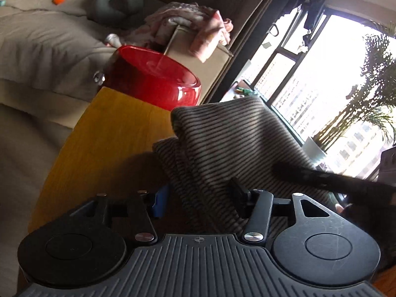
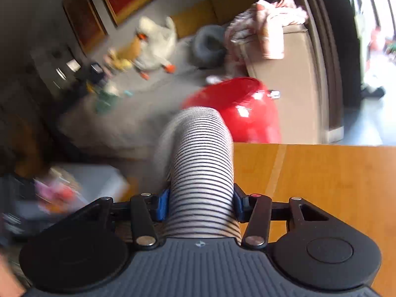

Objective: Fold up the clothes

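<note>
Daylight floods through the tall dark-framed window (image 1: 329,79) on my left camera, blown out to white, leaving the grey sofa (image 1: 37,44) dim. My right camera's view is motion-smeared; glare spots the glossy red plastic tub (image 2: 247,113). Fisheye edges curve.

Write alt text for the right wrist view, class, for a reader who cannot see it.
The right gripper is shut on a bunched striped garment, which rises between its fingers above the edge of a wooden table. Behind it stands a glossy red basin. Further back, blurred, are a sofa with a pink cloth over its arm and a plush duck.
</note>
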Demonstrator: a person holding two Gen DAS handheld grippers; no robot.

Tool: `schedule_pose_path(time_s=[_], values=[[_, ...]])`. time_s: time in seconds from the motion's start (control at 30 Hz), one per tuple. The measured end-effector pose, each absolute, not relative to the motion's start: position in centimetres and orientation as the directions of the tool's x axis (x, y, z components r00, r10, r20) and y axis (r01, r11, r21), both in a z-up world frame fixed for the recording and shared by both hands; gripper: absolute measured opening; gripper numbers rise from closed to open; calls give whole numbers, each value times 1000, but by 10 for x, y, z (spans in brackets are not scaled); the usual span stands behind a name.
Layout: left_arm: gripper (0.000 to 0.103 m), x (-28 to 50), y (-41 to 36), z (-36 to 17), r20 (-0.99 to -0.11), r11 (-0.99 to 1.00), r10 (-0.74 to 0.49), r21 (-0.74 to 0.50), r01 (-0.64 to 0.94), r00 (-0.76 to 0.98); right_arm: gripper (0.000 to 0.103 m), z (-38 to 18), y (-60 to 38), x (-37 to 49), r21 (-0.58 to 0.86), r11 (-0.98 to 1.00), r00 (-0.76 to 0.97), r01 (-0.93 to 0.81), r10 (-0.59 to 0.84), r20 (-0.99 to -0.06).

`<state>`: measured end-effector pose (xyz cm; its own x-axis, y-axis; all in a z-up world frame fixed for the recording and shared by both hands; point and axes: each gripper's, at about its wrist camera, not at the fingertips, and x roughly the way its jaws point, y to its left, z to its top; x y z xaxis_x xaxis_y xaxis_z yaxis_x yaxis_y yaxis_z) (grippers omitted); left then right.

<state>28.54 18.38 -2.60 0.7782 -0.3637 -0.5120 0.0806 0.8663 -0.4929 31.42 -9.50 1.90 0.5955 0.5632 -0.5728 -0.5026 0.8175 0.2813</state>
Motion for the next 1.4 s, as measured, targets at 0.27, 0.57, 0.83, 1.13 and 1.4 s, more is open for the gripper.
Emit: schedule_pose_path(time_s=[0.27, 0.57, 0.83, 1.13, 1.4], values=[[60, 286, 181, -29, -502, 860, -379, -501, 95, 777, 58, 44, -99, 310, 152, 831, 666, -536, 526, -529], [63, 288, 185, -33, -499, 851, -389, -517, 95, 775, 28, 31, -36, 368, 197, 822, 610, -533, 536, -584], [72, 291, 186, -34, -500, 862, -377, -497, 98, 780, 55, 36, -70, 318, 91, 860, 714, -503, 473, -517], [72, 294, 169, -20, -527, 920, -278, -387, 65, 803, 57, -4, -115, 271, 250, 874, 689, -417, 483, -540], [67, 273, 167, -5, -539, 924, -233, -383, 10, 809, 83, -6, -128, 262, 234, 885, 719, -403, 465, -517]])
